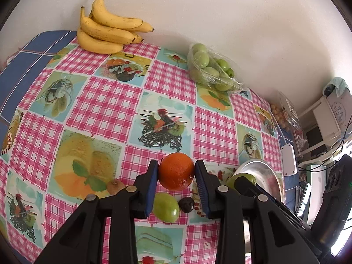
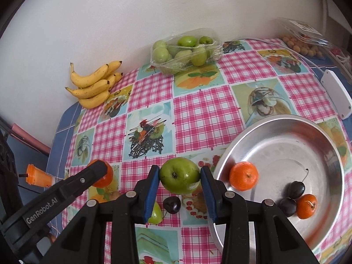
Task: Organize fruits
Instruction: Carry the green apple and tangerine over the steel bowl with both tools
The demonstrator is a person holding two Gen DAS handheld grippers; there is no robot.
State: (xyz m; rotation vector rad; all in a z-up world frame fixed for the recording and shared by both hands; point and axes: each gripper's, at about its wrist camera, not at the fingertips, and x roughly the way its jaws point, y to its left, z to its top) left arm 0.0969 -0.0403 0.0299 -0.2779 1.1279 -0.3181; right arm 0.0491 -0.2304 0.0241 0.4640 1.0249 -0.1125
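Checked pink bench (image 2: 198,110): the round steel bowl (image 2: 330,145) on the right already holds two oranges and two plums. Left tool (image 1: 176,172) grips a round orange (image 1: 176,171), right tool (image 2: 180,176) a green apple (image 2: 179,175); a lime-green fruit (image 1: 166,206) and dark plum (image 1: 186,204) wait nearby.

The table (image 2: 198,118) is being covered by a checked cloth. Bananas (image 2: 92,85), a metal bowl (image 2: 330,145) and a plum (image 2: 172,204) are being borne on it.

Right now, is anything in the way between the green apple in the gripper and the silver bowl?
Nothing visible blocks it. The right gripper holds the green apple just left of the silver bowl, with only tablecloth between them; the near part of the bowl is bare.
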